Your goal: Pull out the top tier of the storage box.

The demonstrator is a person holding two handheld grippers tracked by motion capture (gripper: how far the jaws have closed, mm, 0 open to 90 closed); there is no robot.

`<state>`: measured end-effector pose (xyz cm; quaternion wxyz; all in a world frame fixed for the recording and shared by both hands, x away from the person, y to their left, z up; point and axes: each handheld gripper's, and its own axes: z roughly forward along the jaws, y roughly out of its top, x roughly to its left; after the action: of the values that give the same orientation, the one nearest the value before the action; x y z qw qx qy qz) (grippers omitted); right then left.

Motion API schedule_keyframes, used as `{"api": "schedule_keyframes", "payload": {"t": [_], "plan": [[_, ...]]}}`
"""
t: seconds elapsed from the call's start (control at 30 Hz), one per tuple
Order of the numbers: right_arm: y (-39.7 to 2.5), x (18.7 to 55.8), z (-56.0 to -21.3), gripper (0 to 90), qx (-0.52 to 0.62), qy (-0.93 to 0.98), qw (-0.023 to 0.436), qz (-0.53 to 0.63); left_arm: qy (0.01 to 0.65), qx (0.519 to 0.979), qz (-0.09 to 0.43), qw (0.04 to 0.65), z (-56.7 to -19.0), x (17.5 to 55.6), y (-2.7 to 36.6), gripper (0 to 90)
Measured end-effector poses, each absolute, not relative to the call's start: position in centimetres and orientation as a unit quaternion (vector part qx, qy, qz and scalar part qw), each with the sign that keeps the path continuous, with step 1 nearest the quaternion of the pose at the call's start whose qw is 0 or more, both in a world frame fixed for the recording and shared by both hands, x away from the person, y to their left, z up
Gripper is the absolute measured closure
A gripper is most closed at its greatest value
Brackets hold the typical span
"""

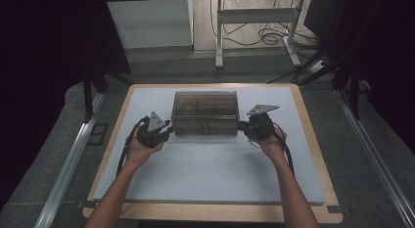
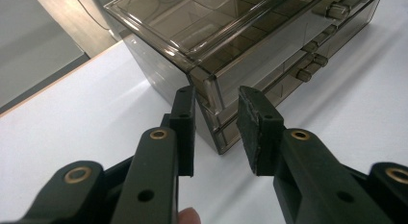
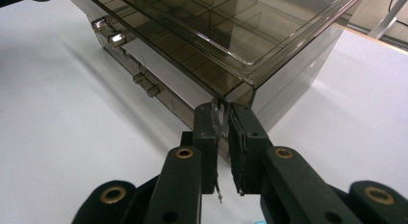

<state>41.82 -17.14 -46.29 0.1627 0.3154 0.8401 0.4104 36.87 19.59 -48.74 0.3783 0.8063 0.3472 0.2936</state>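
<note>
I see the smoky clear plastic drawer box [image 1: 205,112] standing on the white mat [image 1: 205,174], toward the far middle of it, with its drawer fronts facing the person. The mat lies on a wooden-edged table [image 1: 313,140].

My left gripper [image 1: 168,131] sits at the box's near left corner. In the left gripper view, the left gripper [image 2: 216,128] has its jaws parted, one on each side of that corner's vertical edge; they look just short of the plastic, and I cannot tell whether either pad touches. A fingertip [image 2: 188,217] shows at the bottom edge of that view.

My right gripper [image 1: 242,125] is at the box's near right corner. In the right gripper view, the right gripper [image 3: 222,147] has its jaws drawn nearly together, and a thin clear strip of plastic at the box's corner is pinched between the pads, so it is clamped on the box there.

The box has a flat lid with a raised rim, compartments visible through it, and small clear knobs [image 3: 115,39] on the drawer fronts [image 2: 308,65].

I look for writing, brand marks or labels on the box, the mat and the grippers, and I can read none; the plastic is plain.

Both hands [image 1: 142,149] hold the grippers low, close to the mat.
</note>
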Motion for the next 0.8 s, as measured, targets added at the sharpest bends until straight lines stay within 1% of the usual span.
{"api": "schedule_keyframes", "payload": {"t": [0.17,0.47,0.8], "plan": [[-17.16,41.83,-46.27,80.7,0.314,0.841,0.163,0.409,0.343,0.807,0.297,0.377,-48.77,36.90,19.26,70.2],[-17.15,41.73,-46.22,80.9,0.313,0.842,0.168,0.406,0.352,0.798,0.306,0.381,-48.83,36.77,19.24,80.9],[-17.26,41.52,-46.19,80.8,0.309,0.842,0.166,0.409,0.351,0.797,0.302,0.387,-48.92,36.33,19.40,82.1]]}}
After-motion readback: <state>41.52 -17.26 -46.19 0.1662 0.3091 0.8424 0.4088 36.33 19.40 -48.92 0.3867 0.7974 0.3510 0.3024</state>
